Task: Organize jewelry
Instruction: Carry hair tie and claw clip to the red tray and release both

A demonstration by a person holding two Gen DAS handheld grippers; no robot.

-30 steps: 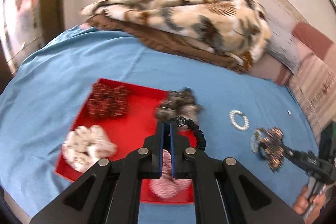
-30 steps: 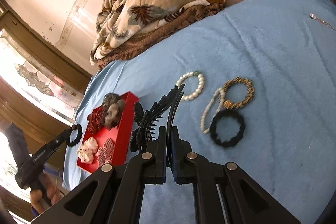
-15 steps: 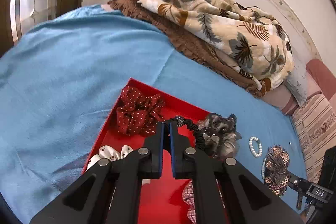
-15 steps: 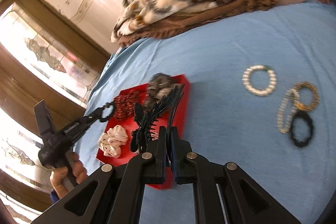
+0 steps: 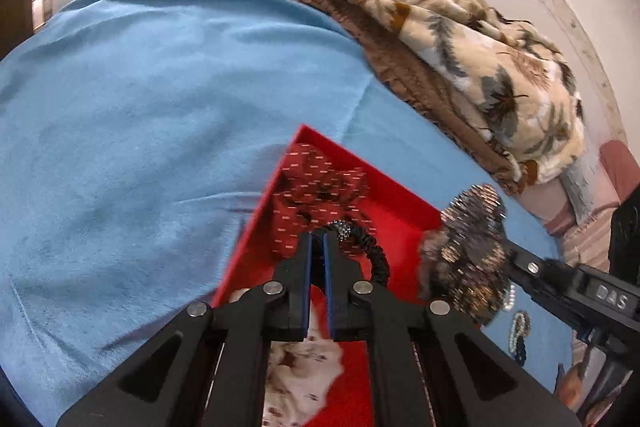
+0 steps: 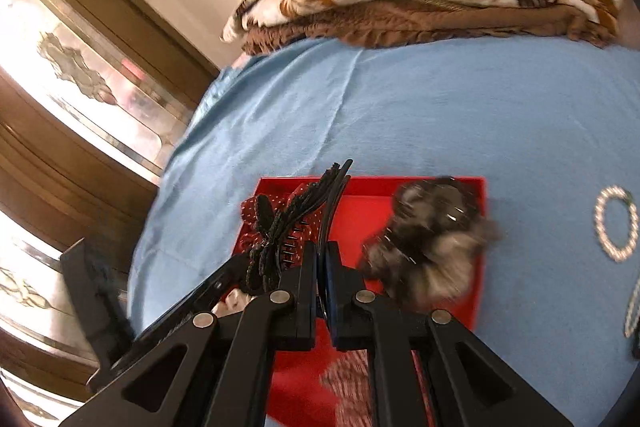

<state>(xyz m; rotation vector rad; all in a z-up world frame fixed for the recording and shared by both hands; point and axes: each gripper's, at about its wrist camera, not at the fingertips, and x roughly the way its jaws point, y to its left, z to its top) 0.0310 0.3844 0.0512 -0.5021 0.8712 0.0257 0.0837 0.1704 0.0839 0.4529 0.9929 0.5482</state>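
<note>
Hovering over the red tray (image 5: 404, 205), the left gripper (image 5: 317, 239) pinches a black beaded hair tie (image 5: 374, 251) and the right gripper (image 6: 321, 251) clamps a black claw clip (image 6: 304, 215), so I'd say lowering and releasing come next.

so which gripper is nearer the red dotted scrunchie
Left. The left gripper hovers right at the red dotted scrunchie; the right gripper is farther back.
</note>
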